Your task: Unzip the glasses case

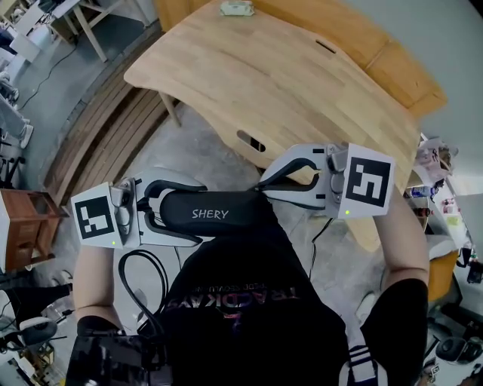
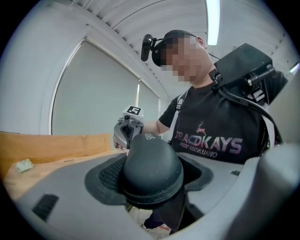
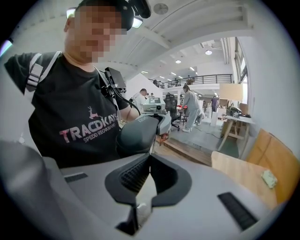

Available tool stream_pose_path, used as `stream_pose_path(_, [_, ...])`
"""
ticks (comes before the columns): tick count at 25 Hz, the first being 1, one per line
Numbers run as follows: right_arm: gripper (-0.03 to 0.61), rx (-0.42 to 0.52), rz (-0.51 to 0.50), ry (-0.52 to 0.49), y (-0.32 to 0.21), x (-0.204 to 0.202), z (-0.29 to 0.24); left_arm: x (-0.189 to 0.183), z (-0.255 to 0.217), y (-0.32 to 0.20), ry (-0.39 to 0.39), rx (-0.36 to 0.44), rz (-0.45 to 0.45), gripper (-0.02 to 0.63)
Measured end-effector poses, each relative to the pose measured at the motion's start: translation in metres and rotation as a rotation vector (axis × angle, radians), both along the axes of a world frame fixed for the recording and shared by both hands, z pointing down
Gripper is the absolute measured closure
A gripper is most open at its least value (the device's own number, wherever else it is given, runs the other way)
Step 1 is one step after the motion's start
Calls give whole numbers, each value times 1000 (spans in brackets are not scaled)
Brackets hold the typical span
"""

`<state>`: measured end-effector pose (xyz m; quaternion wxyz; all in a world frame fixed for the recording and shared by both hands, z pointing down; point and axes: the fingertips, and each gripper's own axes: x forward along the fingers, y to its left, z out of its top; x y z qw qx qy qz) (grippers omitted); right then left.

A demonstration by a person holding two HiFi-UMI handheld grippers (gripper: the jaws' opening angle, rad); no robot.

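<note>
Left gripper (image 1: 177, 213): clamped round one end of the glasses case (image 1: 219, 211), held midair.
Right gripper (image 1: 263, 188): jaws pressed together at its other end.
Progress: zip apparently closed; unzipping all remains.

ahead: counter (image 1: 287, 83) top open wood, one small pale object (image 1: 236, 8) at far edge | between: glasses case (image 1: 215, 211) spans gap from left tool (image 1: 155, 205) to right tool (image 1: 264, 186) | behind: person's torso (image 1: 241, 294) just beside case | under left tool: black cable (image 1: 130, 275) loops | right tool by counter's near edge
</note>
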<state>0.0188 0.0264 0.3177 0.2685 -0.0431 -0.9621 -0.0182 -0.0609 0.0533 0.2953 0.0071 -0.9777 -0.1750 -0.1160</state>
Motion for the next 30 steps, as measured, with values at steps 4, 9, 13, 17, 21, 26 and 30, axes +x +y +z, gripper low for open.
stream_pose_path(4, [548, 4, 13, -49, -7, -1, -7, -3, -2, -5, 35, -57, -27, 285])
stream_pose_path(9, [278, -212, 61, -213, -17, 11, -28, -5, -1, -19, 62, -88, -74, 285])
stream_pose_path(13, [246, -191, 45, -211, -11, 1, -36, -4, 5, -29, 35, -58, -94, 286])
stream_pose_path(17, [225, -79, 41, -16, -5, -16, -19, 0, 22, -32, -47, 13, -104, 285])
stream_pose_path(21, [218, -32, 85, 65, -8, -38, -3, 10, 37, -35, -121, 68, -114, 285])
stream_pose_path(26, [215, 63, 39, 148, -8, -60, 32, 21, 40, -38, -139, 81, -134, 285])
stream_pose_path(30, [222, 115, 33, 181, -11, -62, 44, 22, 47, -38, -164, 74, -154, 285])
